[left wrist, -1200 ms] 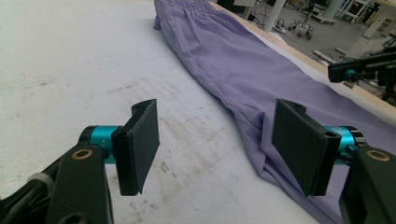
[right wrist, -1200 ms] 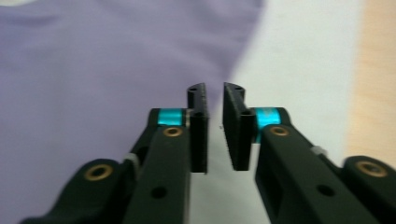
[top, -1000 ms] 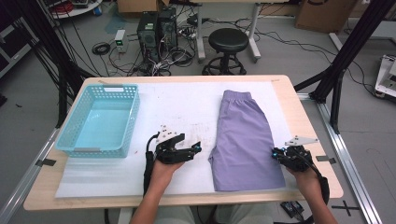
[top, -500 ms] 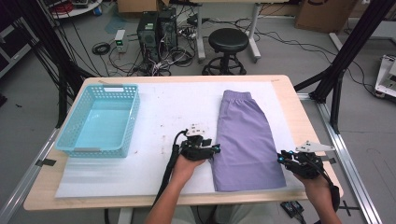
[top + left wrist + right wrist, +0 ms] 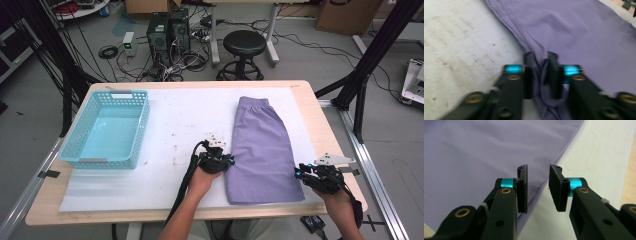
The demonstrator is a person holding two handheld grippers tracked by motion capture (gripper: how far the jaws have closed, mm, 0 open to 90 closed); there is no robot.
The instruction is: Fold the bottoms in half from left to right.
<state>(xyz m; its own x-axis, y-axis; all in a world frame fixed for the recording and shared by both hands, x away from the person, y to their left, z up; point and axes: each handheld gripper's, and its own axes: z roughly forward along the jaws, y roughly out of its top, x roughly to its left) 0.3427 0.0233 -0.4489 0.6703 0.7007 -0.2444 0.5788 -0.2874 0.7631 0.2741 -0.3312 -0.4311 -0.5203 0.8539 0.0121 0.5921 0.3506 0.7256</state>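
Observation:
A pair of purple shorts (image 5: 262,145) lies flat on the white mat, waistband at the far end. My left gripper (image 5: 226,162) is at the shorts' left edge near the hem. Its jaws have just been closing, and in the left gripper view (image 5: 540,72) a bunched fold of the purple fabric (image 5: 579,32) is pinched between them. My right gripper (image 5: 300,175) sits at the shorts' right edge near the hem. Its jaws (image 5: 537,187) have just been opening and now stand apart over the fabric's edge (image 5: 479,152), gripping nothing.
A light blue plastic basket (image 5: 80,161) stands on the left of the table with nothing in it. The white mat (image 5: 190,115) covers most of the wooden tabletop (image 5: 330,135). A stool and computer gear stand beyond the far edge.
My left hand has moved right to the shorts' left edge and its jaws have closed on the fabric. My right gripper has shifted slightly right, and its jaws have parted.

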